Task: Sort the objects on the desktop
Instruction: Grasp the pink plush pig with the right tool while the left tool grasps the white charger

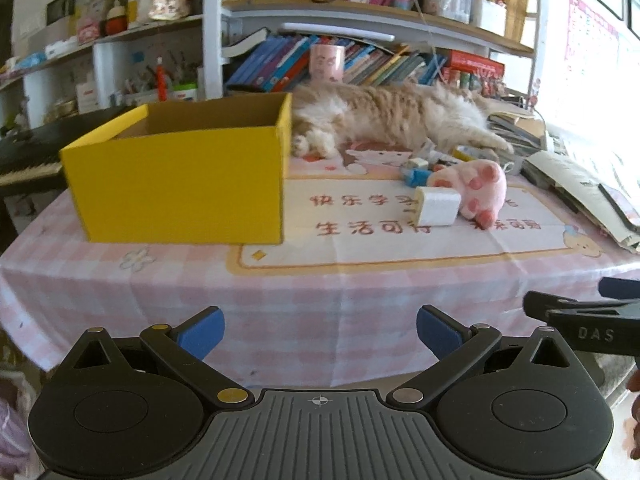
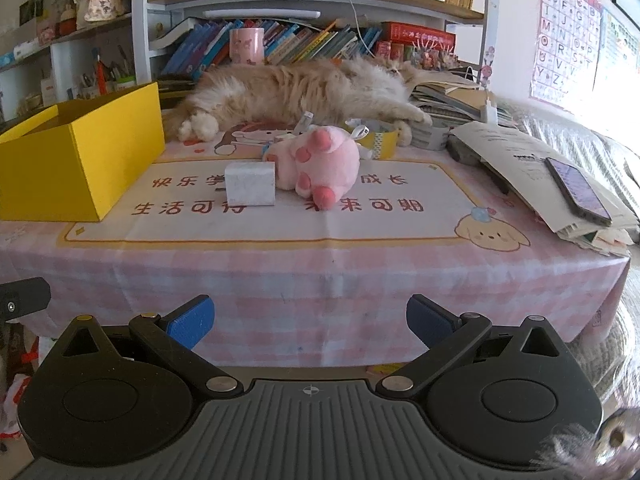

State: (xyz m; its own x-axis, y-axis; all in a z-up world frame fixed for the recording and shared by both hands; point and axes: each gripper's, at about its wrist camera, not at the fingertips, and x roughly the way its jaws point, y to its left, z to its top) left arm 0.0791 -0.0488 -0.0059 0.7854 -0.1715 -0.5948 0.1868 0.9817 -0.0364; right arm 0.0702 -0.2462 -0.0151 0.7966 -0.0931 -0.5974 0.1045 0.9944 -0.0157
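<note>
An open yellow box [image 1: 180,184] [image 2: 76,160] stands on the left of the table. Right of it lie a white block [image 1: 436,206] [image 2: 250,188] and a pink paw-shaped plush [image 1: 476,188] [image 2: 320,166], touching each other. Small items, blue ones among them [image 1: 418,174], lie behind the plush, and a roll of yellow tape [image 2: 380,138]. My left gripper [image 1: 320,330] is open, in front of the table's near edge, holding nothing. My right gripper [image 2: 310,322] is open too, equally far back and empty. The right gripper's black body [image 1: 580,314] shows at the left wrist view's right edge.
An orange and white cat [image 1: 400,116] [image 2: 296,92] lies stretched across the back of the table. Stacked papers with a phone [image 2: 576,190] on top fill the right side. Bookshelves [image 2: 312,36] rise behind. A pink checked cloth [image 2: 320,272] hangs over the front edge.
</note>
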